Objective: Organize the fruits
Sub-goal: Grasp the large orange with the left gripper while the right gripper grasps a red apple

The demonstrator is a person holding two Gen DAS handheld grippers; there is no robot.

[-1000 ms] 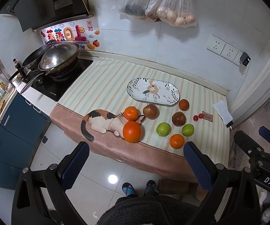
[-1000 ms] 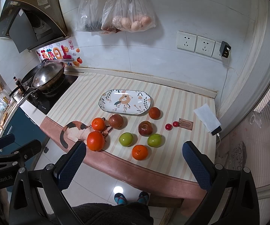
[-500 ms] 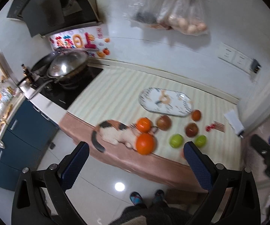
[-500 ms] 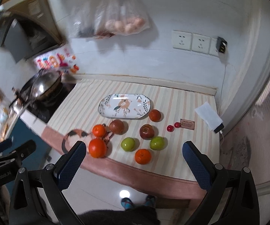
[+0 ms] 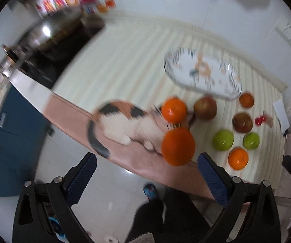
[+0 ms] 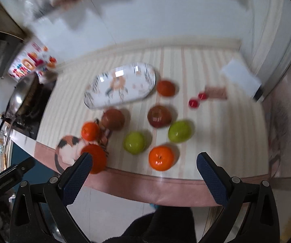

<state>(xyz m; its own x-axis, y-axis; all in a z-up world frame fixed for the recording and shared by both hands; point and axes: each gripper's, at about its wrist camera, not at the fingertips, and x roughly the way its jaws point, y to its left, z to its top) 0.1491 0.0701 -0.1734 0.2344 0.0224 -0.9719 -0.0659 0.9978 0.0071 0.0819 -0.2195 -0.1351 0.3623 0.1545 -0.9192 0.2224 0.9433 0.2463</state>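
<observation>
Orange fruit, the big one (image 5: 178, 146) at the counter edge, sits just ahead of my left gripper (image 5: 145, 174), both grippers gaping wide, right gripper (image 6: 143, 173) facing a smaller orange (image 6: 161, 158).

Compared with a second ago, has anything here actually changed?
Both grippers have moved in toward the counter: the fruit looks larger and the views are blurred. The left gripper and right gripper remain open and empty. The fruits, like the big orange, and the oval plate lie where they were.
</observation>
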